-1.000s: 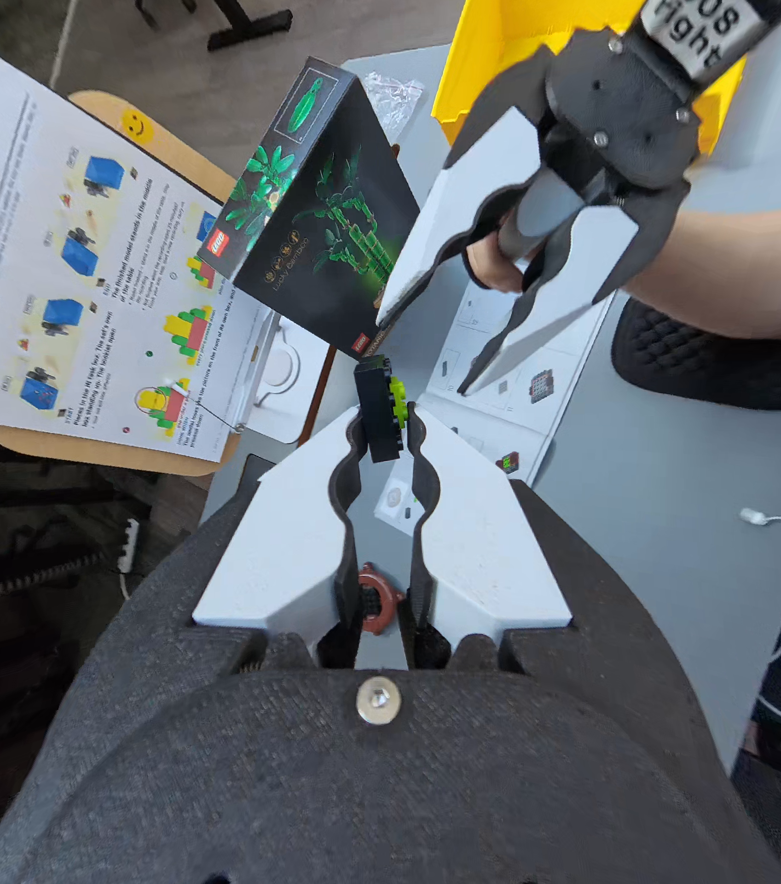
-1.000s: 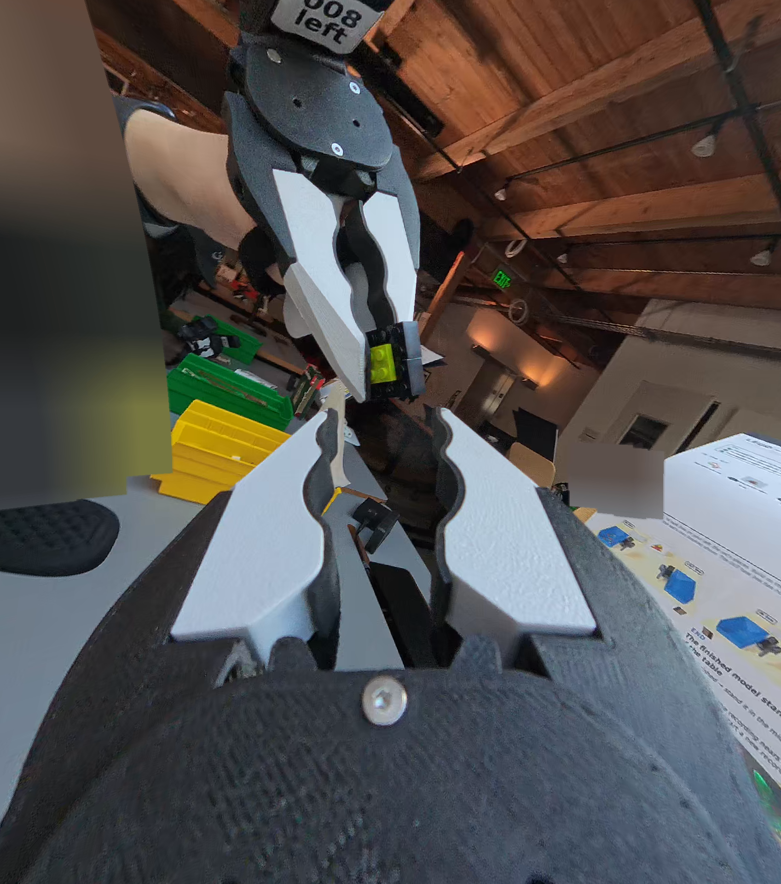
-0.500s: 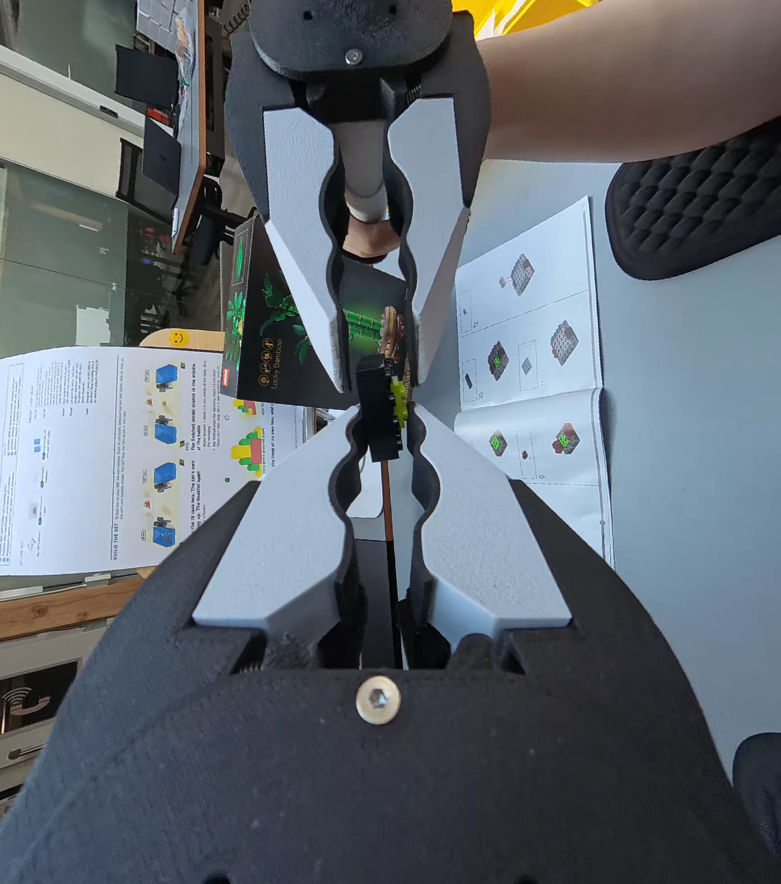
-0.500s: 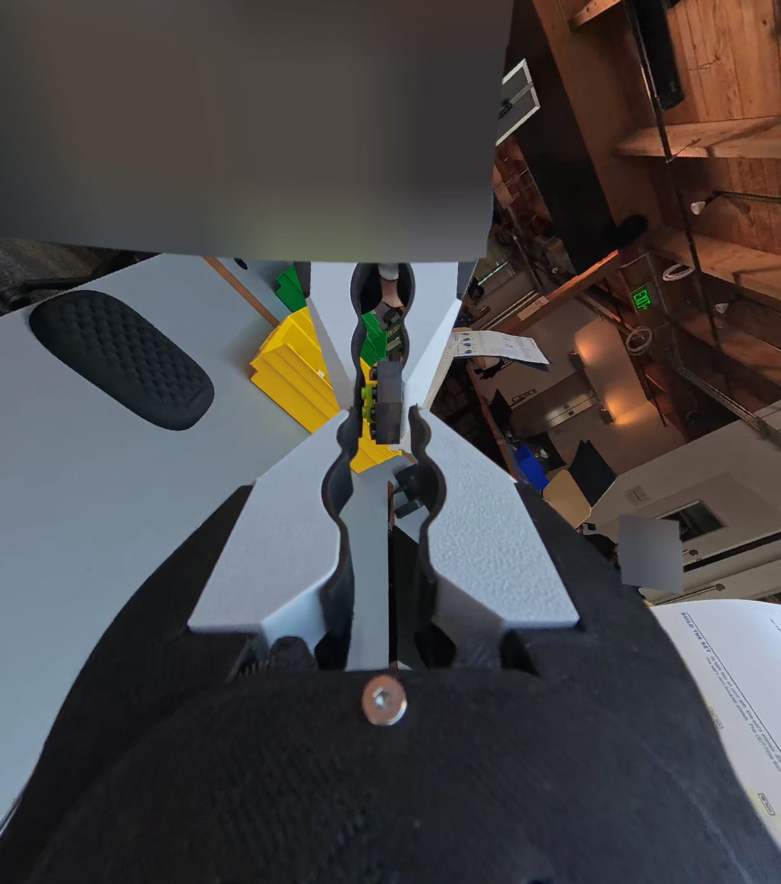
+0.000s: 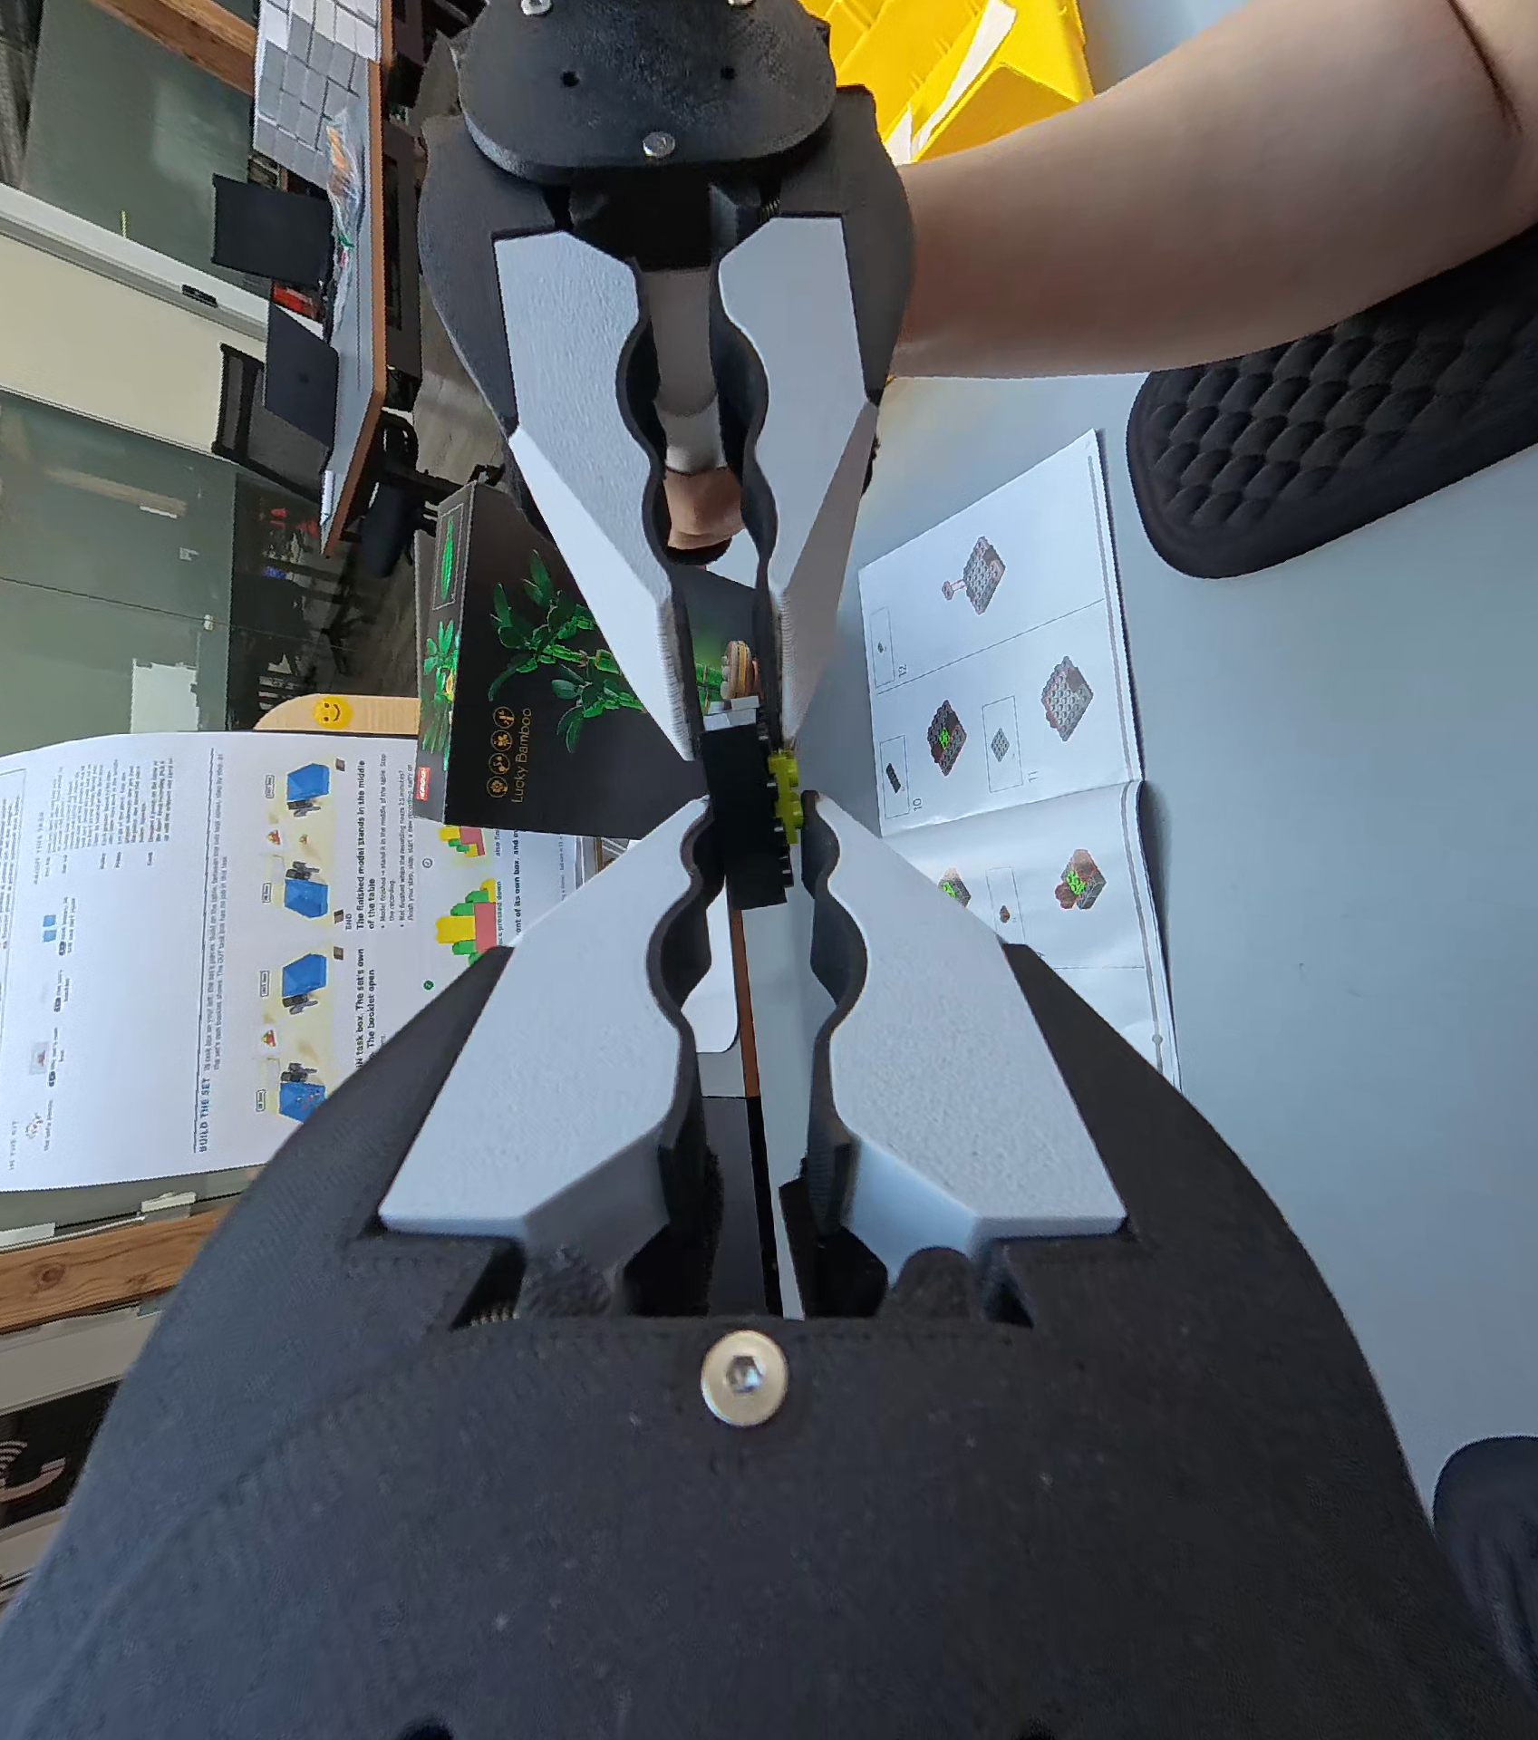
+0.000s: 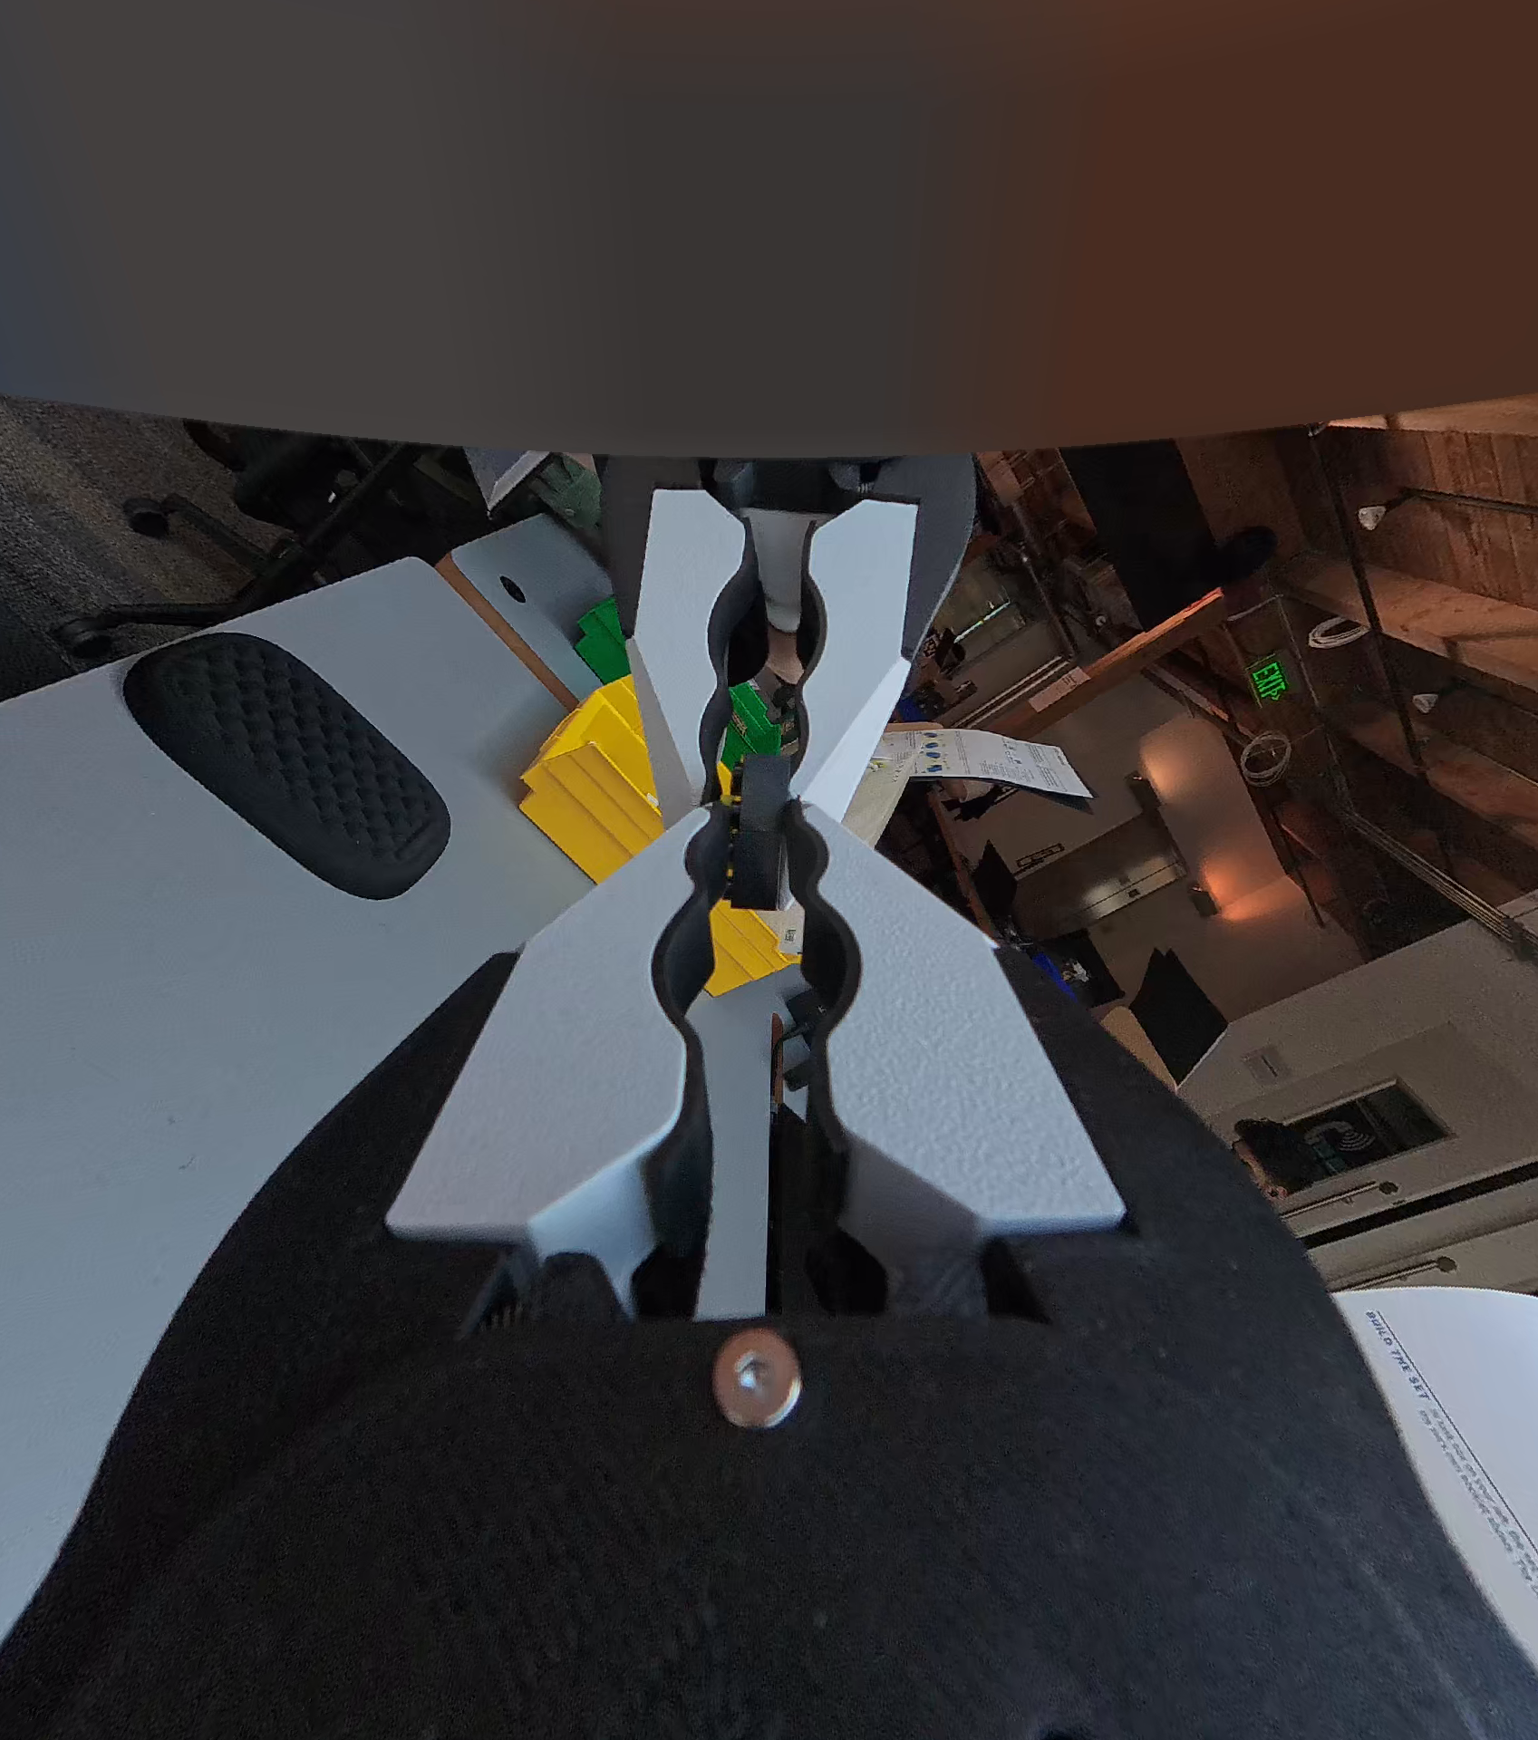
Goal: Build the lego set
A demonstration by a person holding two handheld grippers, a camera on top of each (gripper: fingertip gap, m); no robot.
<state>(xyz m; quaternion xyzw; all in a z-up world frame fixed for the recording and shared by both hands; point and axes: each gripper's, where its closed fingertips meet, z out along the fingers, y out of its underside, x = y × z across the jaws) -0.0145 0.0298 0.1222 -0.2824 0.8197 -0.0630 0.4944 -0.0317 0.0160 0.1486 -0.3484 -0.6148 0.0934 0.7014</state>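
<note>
— Where's the black plate assembly (image 5: 751, 829)?

— Mid-air above the open booklet (image 5: 1010, 697). My left gripper (image 5: 753, 819) pinches one end, my right gripper (image 6: 751, 829) clamps the other, likely squeezing its lime piece (image 5: 782, 781) home.

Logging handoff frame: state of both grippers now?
Left gripper: shut on the black assembly.
Right gripper: shut on the same black assembly, from the opposite end.

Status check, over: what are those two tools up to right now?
Left tool shut on black-and-lime brick piece. Right tool gripping its other end, tip to tip. Nothing between them, over.
</note>
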